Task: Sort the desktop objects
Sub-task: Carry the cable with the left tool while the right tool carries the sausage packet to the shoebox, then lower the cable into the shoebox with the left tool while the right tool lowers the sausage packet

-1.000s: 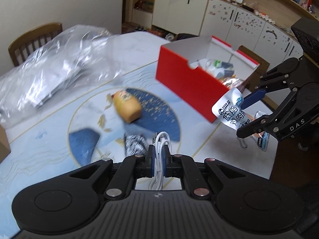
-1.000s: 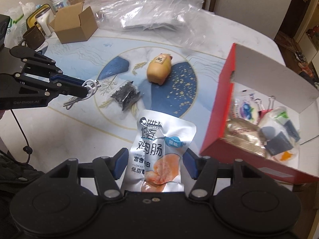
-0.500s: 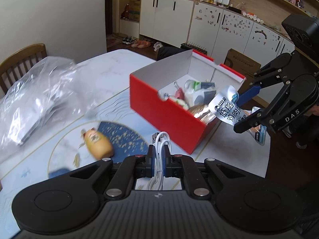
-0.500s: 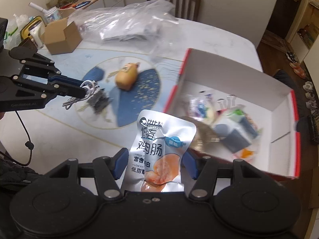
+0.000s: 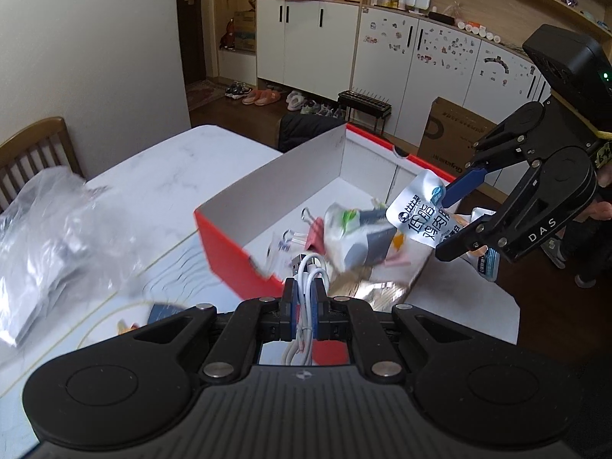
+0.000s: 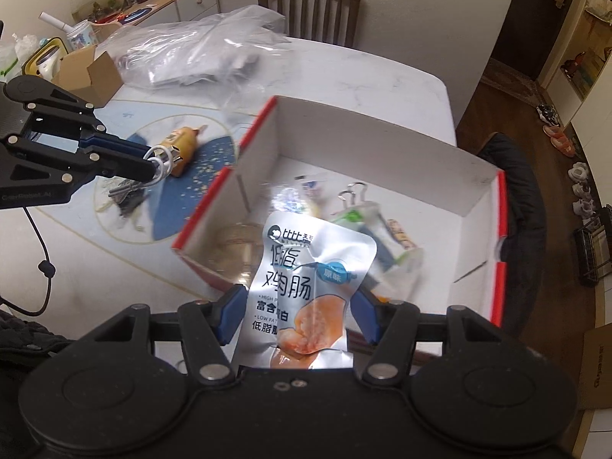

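Note:
My left gripper is shut on a coiled white USB cable and holds it just short of the near red wall of the red box. It also shows in the right wrist view, left of the box. My right gripper is shut on a silver sausage snack pouch and holds it above the open box. From the left wrist view the right gripper and pouch hang over the box's right side. The box holds binder clips and several small packets.
A yellow-brown toy and a dark packet lie on the blue round mat. A crumpled clear plastic bag lies at the table's far side, a small cardboard box to the left. Wooden chairs stand behind the table.
Both grippers moved toward the red box with their loads. The pouch now hangs over the box's inside; the cable is now at the box's near wall.

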{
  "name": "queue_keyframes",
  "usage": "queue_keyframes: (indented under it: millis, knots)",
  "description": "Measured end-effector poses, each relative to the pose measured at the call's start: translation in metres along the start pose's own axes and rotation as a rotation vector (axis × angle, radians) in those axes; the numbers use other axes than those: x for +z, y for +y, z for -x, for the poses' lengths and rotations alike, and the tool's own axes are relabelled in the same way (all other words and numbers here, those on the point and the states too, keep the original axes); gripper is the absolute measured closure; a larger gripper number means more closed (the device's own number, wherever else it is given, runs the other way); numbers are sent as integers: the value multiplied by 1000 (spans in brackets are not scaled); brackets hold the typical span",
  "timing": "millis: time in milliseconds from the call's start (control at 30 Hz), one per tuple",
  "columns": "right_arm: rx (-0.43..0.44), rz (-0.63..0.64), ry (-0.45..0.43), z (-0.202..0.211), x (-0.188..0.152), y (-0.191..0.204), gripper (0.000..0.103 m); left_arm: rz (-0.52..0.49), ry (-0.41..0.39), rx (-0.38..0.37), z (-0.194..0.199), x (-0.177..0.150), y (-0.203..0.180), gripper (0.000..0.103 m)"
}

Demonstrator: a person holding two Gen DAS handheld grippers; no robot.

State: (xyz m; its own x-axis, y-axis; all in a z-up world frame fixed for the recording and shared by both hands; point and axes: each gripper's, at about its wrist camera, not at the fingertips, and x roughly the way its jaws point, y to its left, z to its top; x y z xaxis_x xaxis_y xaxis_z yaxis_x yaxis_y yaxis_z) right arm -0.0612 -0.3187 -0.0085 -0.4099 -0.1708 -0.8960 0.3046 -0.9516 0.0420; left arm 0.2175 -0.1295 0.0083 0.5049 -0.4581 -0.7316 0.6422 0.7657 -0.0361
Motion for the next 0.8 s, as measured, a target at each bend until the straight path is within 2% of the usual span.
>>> queue_keyframes:
  millis: [367,800]
  knots:
    - [-12,29,-5,-8,8,-47,44,-19,28,20,-42,36,-20,97]
    - [-48,60,19,-47,26,-81,44,-13,113,69,-98,53,-24,97]
